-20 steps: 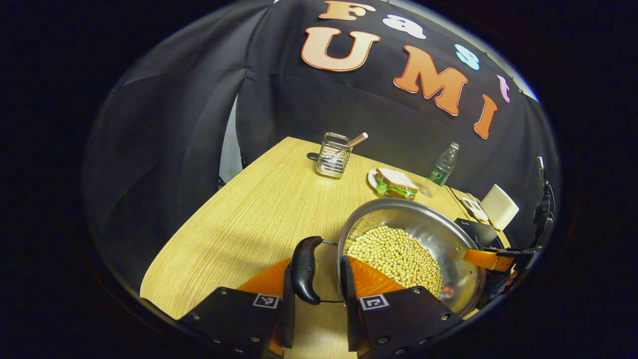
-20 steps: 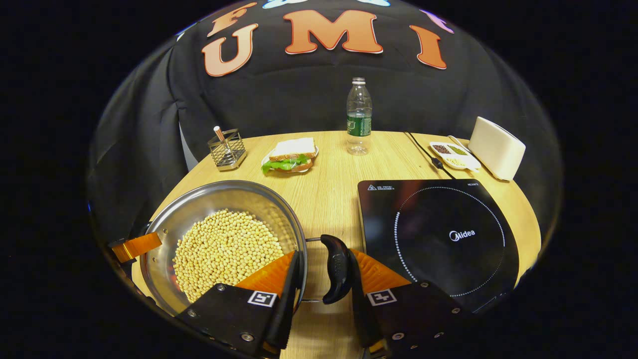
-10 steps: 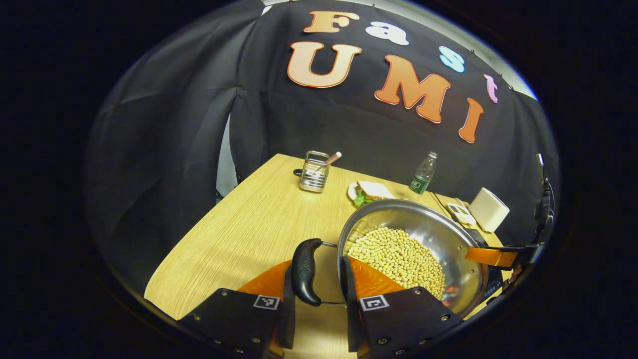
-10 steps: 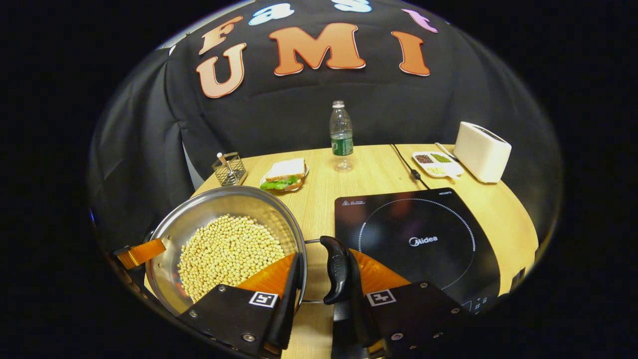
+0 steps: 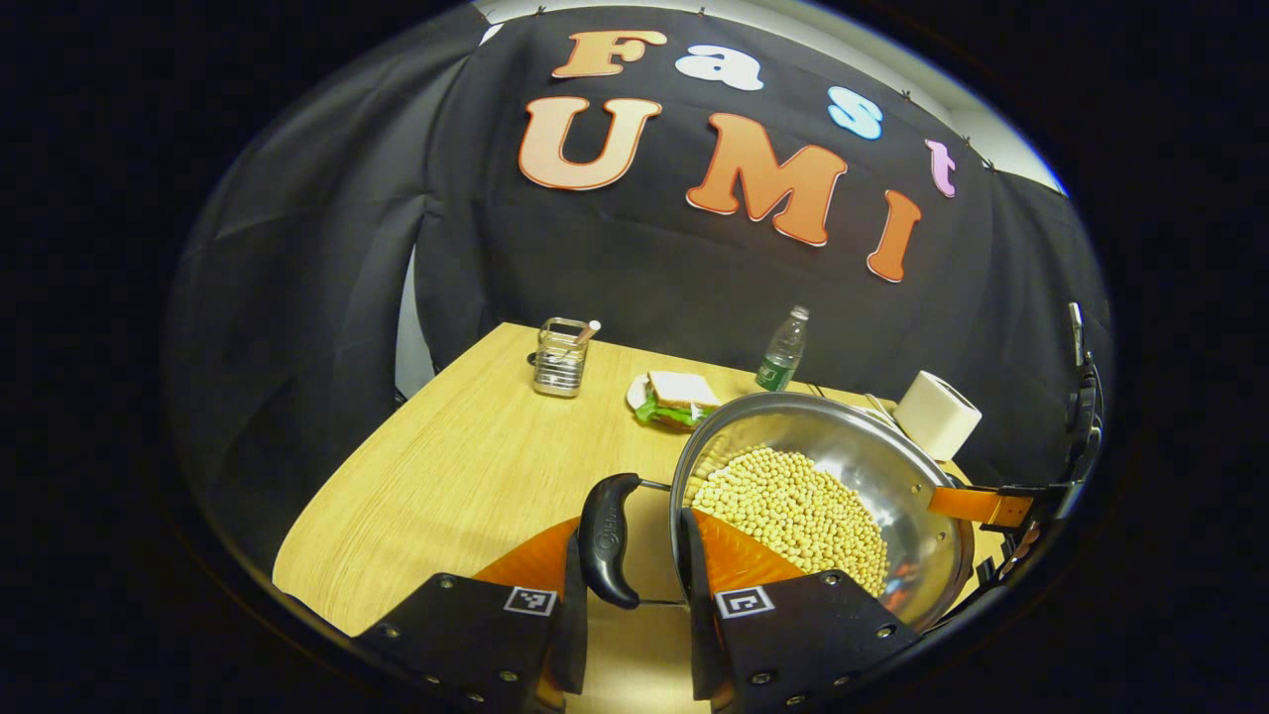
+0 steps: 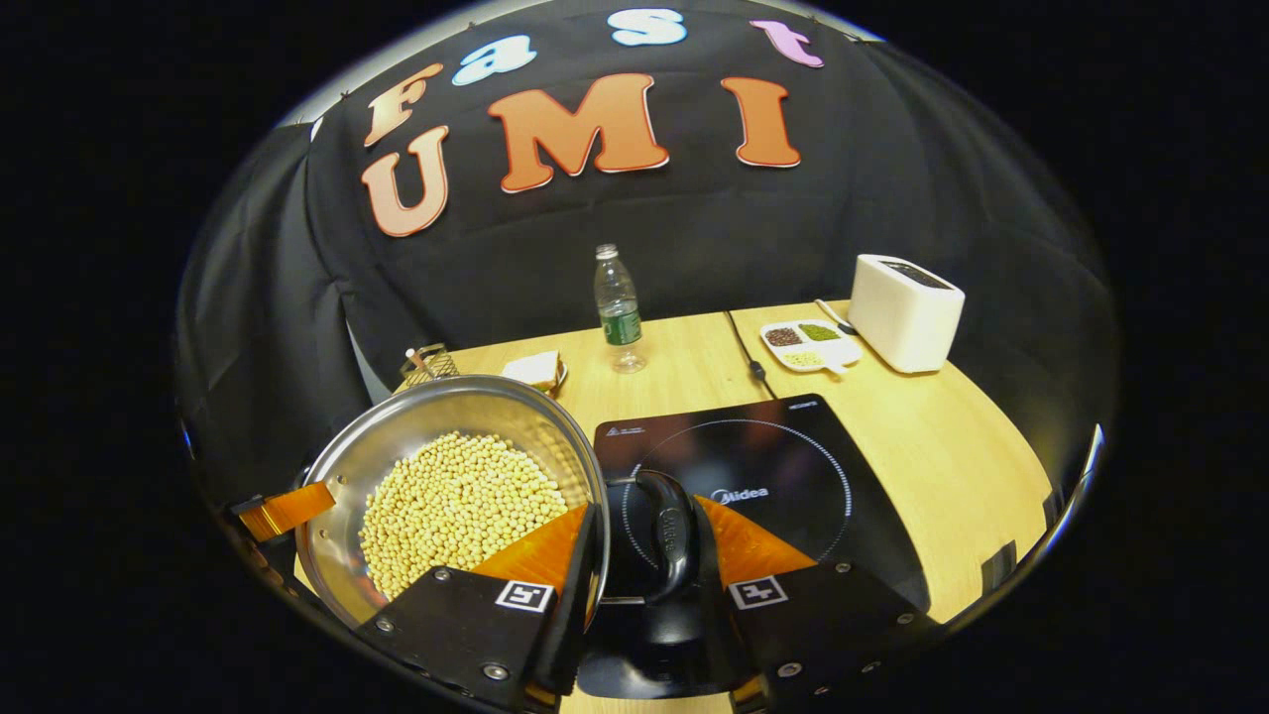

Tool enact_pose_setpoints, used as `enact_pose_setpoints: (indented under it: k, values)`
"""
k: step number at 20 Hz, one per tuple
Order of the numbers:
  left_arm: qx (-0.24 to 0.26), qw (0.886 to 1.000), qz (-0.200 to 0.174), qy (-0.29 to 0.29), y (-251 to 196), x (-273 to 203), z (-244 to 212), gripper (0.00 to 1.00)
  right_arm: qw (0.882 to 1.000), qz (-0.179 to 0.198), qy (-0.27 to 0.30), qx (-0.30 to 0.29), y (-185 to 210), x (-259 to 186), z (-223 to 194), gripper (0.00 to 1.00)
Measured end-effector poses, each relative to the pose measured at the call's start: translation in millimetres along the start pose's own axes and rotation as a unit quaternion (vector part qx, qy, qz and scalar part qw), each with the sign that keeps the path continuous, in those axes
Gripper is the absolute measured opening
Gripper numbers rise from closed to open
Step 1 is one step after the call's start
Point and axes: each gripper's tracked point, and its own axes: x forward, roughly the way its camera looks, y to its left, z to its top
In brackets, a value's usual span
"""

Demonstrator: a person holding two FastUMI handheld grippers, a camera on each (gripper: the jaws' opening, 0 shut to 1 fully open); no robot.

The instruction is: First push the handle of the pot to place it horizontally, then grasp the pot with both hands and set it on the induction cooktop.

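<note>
**Q:** Jaws first: what are they doing?

**A:** Both pairs are clamped on the pot. The left gripper has one finger outside the black left handle and the other inside the rim. The right gripper holds the right handle in the same way. The pot hangs between them.

**Q:** Where is the pot relative to the cooktop?

**A:** Its right handle is above the cooktop's near left part. The bowl is still left of the cooktop and looks lifted off the table.

**Q:** Any writing?

**A:** The cooktop has a white logo inside its dotted ring and fine print in its far corners, too small to make out. Each handle bears a moulded mark I cannot make out. Each gripper body carries a square black-and-white marker. The bottle beyond the cooktop has a green label.

**Q:** How does the pot look?

**A:** It is shiny steel, wide and shallow, with no lid. Pale yellow beans cover its bottom. The handles are curved black grips on wire loops.
</note>
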Motion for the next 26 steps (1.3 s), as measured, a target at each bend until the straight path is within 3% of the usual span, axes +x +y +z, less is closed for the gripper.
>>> enact_pose_setpoints:
  k: [17,26]
  values:
    - [0.019,0.997,-0.063,0.041,-161,33,-24,0.42,0.997,-0.061,-0.013,0.036,15,-15,-10,0.50]
    - [0.037,0.994,-0.082,0.058,-203,69,-37,0.44,0.996,-0.073,-0.008,0.042,16,-25,-14,0.50]
